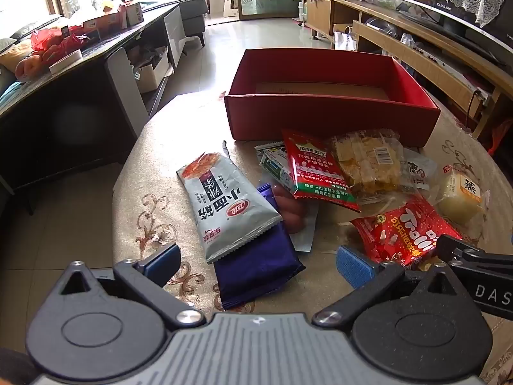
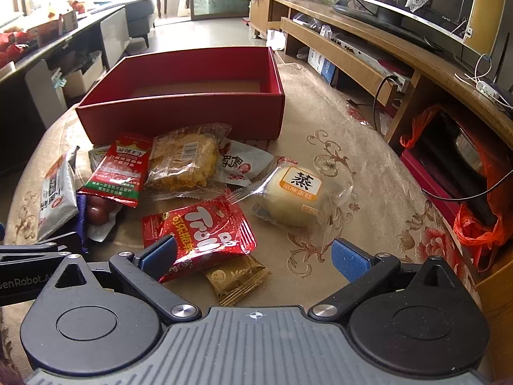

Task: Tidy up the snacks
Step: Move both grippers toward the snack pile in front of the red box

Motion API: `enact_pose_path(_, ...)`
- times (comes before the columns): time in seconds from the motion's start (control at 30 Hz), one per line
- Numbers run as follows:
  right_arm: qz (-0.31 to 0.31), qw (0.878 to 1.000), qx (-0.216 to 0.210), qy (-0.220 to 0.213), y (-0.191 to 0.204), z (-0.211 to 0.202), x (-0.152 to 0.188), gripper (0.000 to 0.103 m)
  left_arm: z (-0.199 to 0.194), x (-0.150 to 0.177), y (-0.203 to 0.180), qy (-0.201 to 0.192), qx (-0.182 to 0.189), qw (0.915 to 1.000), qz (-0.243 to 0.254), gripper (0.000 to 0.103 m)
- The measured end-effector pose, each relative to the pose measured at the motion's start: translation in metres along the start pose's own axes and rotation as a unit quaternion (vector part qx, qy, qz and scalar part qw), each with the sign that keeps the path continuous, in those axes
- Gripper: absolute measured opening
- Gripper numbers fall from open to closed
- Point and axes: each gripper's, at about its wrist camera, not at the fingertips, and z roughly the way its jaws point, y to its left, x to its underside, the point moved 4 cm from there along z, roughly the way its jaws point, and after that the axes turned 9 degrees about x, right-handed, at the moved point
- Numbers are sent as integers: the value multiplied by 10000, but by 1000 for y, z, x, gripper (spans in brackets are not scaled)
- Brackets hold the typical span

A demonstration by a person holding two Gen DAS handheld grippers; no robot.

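Left hand-held gripper (image 1: 256,264): blue pads spread wide, nothing between them, held above the worktop (image 1: 154,166). Directly ahead of its jaws, a dark purple foil packet (image 1: 256,266) lies flat, its far end tucked under a grey noodle-snack packet (image 1: 224,205) with red logo and black lettering, set diagonally. Just beyond the purple one, a clear pack of brown sausages (image 1: 288,207), partly covered.

Right hand-held gripper (image 2: 255,256): also wide open, gripping nothing. Its left pad sits over the near corner of a shiny red Trolli sweet bag (image 2: 198,227); whether it touches the bag cannot be told. A small gold-brown wrapper (image 2: 235,280) lies between the pads, half under the red bag. Ahead and to the right, a pale round steamed cake (image 2: 298,197) in clear film with an orange-edged label, lying apart from the heap.

Further ahead, middle of the pile: a red-and-green spicy-strip packet (image 2: 118,170), tilted, overlapping a small green-white sachet (image 1: 272,163); beside it a clear pack of yellow flaky pastry (image 2: 184,163) with a barcode sticker; behind that a white wrapper with red print (image 2: 240,163).

Beyond the whole pile, a red cardboard box (image 2: 179,115), open-topped, brown floor showing, with no snacks visible in it. All the snacks lie loose on the beige floral worktop cloth in front of it.
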Motion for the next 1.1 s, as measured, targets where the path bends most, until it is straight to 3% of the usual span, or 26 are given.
enact_pose_path(1.1,-133,9999,89,51,2,2,2,103,4,3,-2,58,50,10000,1,97)
